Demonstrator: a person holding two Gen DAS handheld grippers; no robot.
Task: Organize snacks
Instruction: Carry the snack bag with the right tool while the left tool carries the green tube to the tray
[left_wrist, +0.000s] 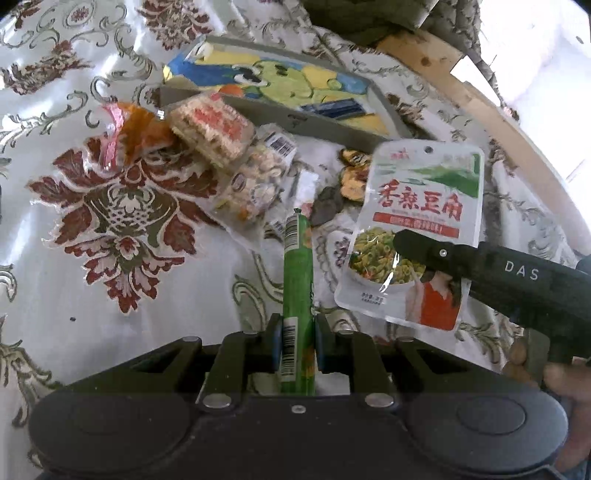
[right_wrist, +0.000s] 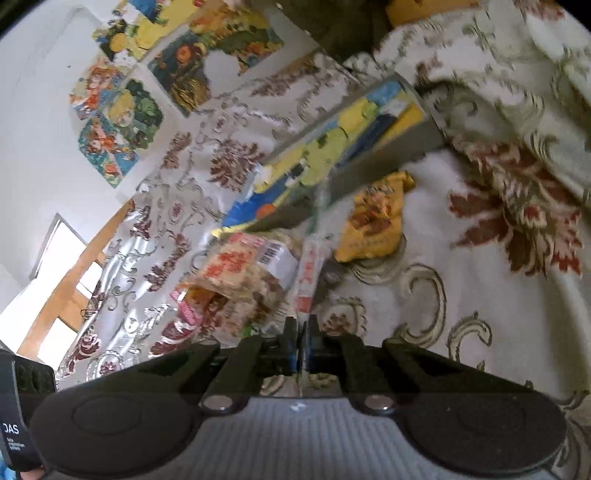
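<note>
My left gripper (left_wrist: 297, 332) is shut on a green sausage stick (left_wrist: 297, 273) that points away from the camera over the cloth. From the right, my right gripper (left_wrist: 410, 242) is shut on a silver pouch (left_wrist: 424, 199) with red characters and a bean photo, hanging beside the stick. In the right wrist view that pouch (right_wrist: 309, 273) shows edge-on, pinched in the right gripper (right_wrist: 302, 343). Beyond both lies a shallow grey box (left_wrist: 332, 127) with a cartoon-printed bottom, also the box (right_wrist: 399, 147) in the right wrist view.
A pile of snacks lies on the floral cloth (left_wrist: 110, 288): a rice cracker pack (left_wrist: 214, 129), an orange wrapper (left_wrist: 129, 129), a clear mixed-nut bag (left_wrist: 258, 181) and yellow packets (right_wrist: 373, 221). A wooden rail (left_wrist: 461, 92) runs at the back right.
</note>
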